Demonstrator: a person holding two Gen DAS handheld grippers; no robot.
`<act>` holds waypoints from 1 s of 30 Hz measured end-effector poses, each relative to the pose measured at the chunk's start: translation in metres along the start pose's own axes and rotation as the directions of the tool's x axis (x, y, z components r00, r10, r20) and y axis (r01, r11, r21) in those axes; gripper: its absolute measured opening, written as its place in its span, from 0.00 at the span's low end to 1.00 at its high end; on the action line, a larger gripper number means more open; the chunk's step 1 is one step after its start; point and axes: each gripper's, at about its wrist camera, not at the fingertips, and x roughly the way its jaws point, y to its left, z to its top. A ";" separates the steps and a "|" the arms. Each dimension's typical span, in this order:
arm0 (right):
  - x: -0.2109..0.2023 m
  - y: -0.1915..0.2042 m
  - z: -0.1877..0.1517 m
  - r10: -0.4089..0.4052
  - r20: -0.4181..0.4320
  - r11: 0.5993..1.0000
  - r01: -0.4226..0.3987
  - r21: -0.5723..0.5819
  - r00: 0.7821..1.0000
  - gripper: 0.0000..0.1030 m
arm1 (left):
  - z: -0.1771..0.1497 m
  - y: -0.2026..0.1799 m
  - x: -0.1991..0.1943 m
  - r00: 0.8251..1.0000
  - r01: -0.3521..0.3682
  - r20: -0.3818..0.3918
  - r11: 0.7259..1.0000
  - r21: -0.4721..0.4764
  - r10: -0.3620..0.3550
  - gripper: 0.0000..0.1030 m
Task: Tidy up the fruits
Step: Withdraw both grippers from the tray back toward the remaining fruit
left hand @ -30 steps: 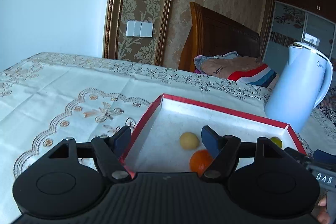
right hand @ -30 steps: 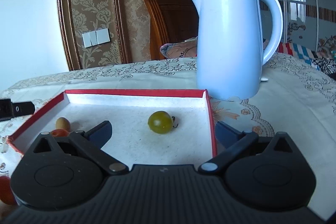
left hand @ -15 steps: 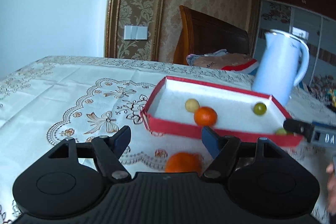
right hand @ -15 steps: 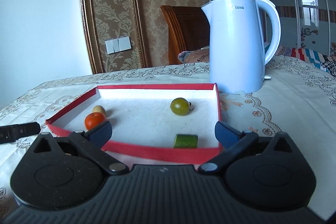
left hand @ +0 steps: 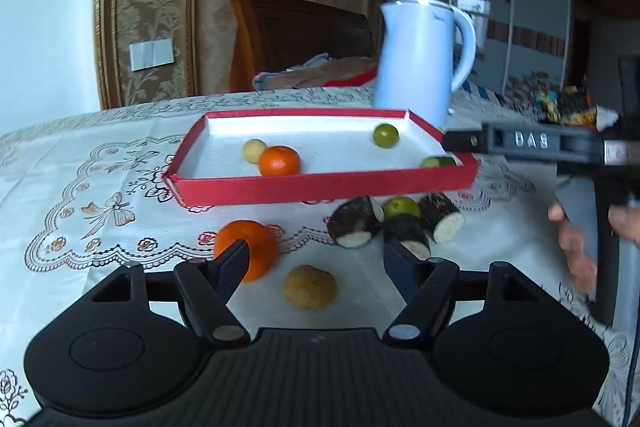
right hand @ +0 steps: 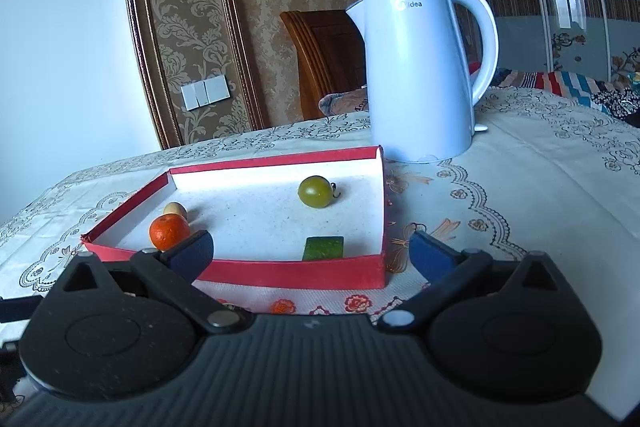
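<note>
Left view: jaws of left gripper (left hand: 316, 259) apart, empty; potato (left hand: 309, 286) between them, orange (left hand: 246, 249) at left finger, red tray (left hand: 320, 183) ahead. Step, as judged: choosing a loose piece; next, centre and close.
Right view: right gripper (right hand: 312, 253) jaws apart, empty; tray's green fruit (right hand: 315, 191) ahead.

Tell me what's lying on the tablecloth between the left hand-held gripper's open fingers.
In the left wrist view, a small potato lies between the left hand-held gripper fingers; an orange sits at the left fingertip.
</note>
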 end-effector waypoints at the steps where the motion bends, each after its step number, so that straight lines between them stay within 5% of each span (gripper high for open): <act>1: 0.000 0.000 0.000 0.000 0.003 1.000 0.000 -0.002 1.000 1.00 | -0.001 -0.003 0.002 1.000 -0.004 -0.011 1.000 0.015 0.004 0.72; 11: 0.000 0.001 -0.001 -0.003 0.002 1.000 0.003 -0.006 1.000 1.00 | -0.003 -0.004 0.013 0.997 0.004 -0.076 1.000 0.028 -0.001 0.71; 22: 0.001 -0.001 -0.001 -0.026 -0.003 1.000 0.026 0.010 1.000 1.00 | -0.001 0.003 0.026 0.991 -0.003 -0.133 1.000 -0.016 0.000 0.37; 30: -0.002 -0.003 -0.002 -0.006 -0.036 1.000 0.007 0.007 0.999 1.00 | 0.001 0.005 0.027 0.991 -0.046 -0.127 0.999 -0.019 0.043 0.35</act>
